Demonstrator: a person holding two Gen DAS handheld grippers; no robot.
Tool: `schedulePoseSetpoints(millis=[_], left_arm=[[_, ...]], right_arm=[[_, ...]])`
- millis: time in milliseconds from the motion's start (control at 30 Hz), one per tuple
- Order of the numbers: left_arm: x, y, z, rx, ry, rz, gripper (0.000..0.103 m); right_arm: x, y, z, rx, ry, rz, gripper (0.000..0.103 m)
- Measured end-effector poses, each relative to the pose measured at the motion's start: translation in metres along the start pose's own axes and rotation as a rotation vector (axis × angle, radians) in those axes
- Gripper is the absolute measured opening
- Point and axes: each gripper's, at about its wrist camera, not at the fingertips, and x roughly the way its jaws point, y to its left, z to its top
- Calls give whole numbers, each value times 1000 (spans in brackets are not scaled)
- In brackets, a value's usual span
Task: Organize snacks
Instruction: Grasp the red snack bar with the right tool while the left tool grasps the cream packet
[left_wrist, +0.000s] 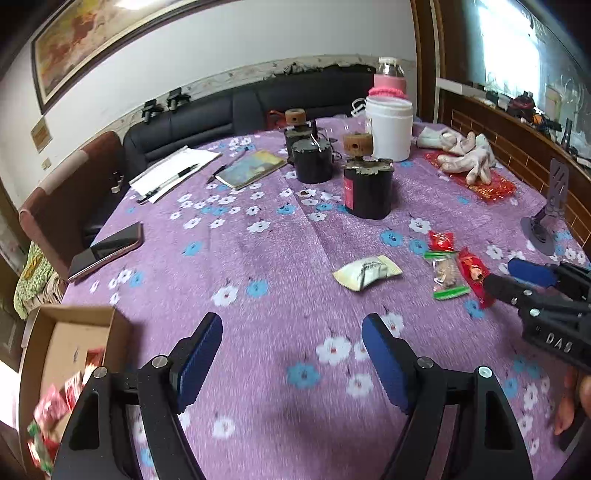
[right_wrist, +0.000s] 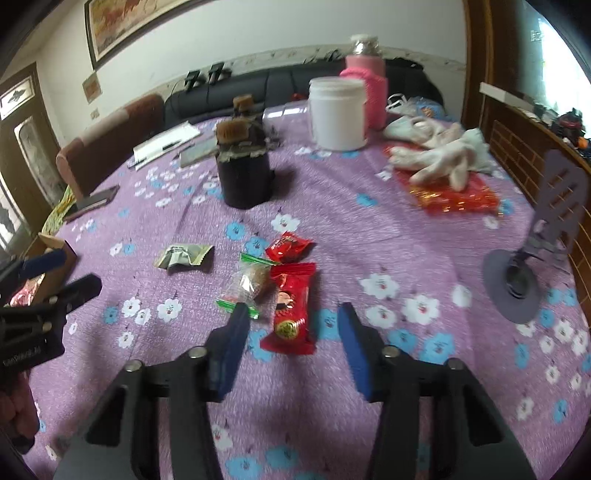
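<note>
Purple flowered tablecloth (right_wrist: 369, 258) under both tools. Cardboard box (left_wrist: 70, 343) of snacks just left of spread, empty left gripper (left_wrist: 291, 350). Right gripper (right_wrist: 293, 339) spread, straddling long red snack packet (right_wrist: 291, 310), pads not touching. Green-edged clear packet (right_wrist: 247, 284) beside left pad; small red packet (right_wrist: 288, 247), pale wrapper (right_wrist: 184, 254) beyond.

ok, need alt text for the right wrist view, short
The right gripper hangs open over a long red snack packet on a purple flowered tablecloth, its jaws either side of the packet without touching it. A clear green-ended packet, a small red packet and a pale packet lie just beyond.
</note>
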Motion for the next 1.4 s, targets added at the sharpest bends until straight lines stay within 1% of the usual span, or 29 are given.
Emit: schedulePoseSetpoints(millis=[67, 167, 300, 433, 467, 500, 600, 767, 867, 933, 1100, 1133, 1233, 1267, 1300, 1333, 1367, 1400], left_arm=[[5, 1, 5, 1, 2, -15, 81], [12, 2, 8, 11, 8, -9, 81], [27, 2, 12, 19, 30, -17, 81], [40, -1, 17, 37, 42, -18, 81], [43, -2, 18, 42, 44, -16, 81], [45, -4, 20, 51, 42, -17, 81], [53, -11, 25, 83, 42, -17, 82], [62, -26, 31, 132, 36, -32, 82], [67, -33, 35, 144, 44, -69, 82], [70, -39, 37, 162, 49, -80, 82], [82, -56, 40, 230, 73, -77, 82], [82, -57, 40, 235, 61, -80, 82], [85, -57, 42, 224, 62, -84, 82], [85, -56, 42, 217, 62, -88, 79], [85, -55, 42, 205, 64, -110, 65], [84, -54, 42, 194, 70, -134, 56], [84, -53, 42, 186, 75, -148, 39], [83, -53, 42, 184, 80, -152, 25]], right_arm=[[9, 0, 3, -6, 10, -9, 46], [20, -2, 8, -10, 26, -15, 41], [31, -3, 12, -23, 52, -27, 30], [38, 0, 14, -49, 57, -59, 29], [39, 1, 14, -55, 55, -67, 27], [38, 1, 14, -52, 52, -68, 18], [30, -4, 12, -28, 37, -46, 19], [3, -11, 8, -2, -4, -16, 19], [-12, -13, 6, 12, -25, -1, 19], [-20, -14, 5, 22, -36, 9, 19], [-32, -14, 3, 38, -57, 26, 19], [-33, -14, 3, 40, -58, 27, 19], [-34, -14, 2, 43, -58, 35, 19], [-34, -13, 1, 45, -57, 35, 19], [-35, -13, 1, 45, -57, 34, 19], [-36, -12, 0, 46, -56, 35, 19], [-36, -11, -1, 49, -55, 39, 19], [-37, -10, -2, 50, -54, 41, 19]])
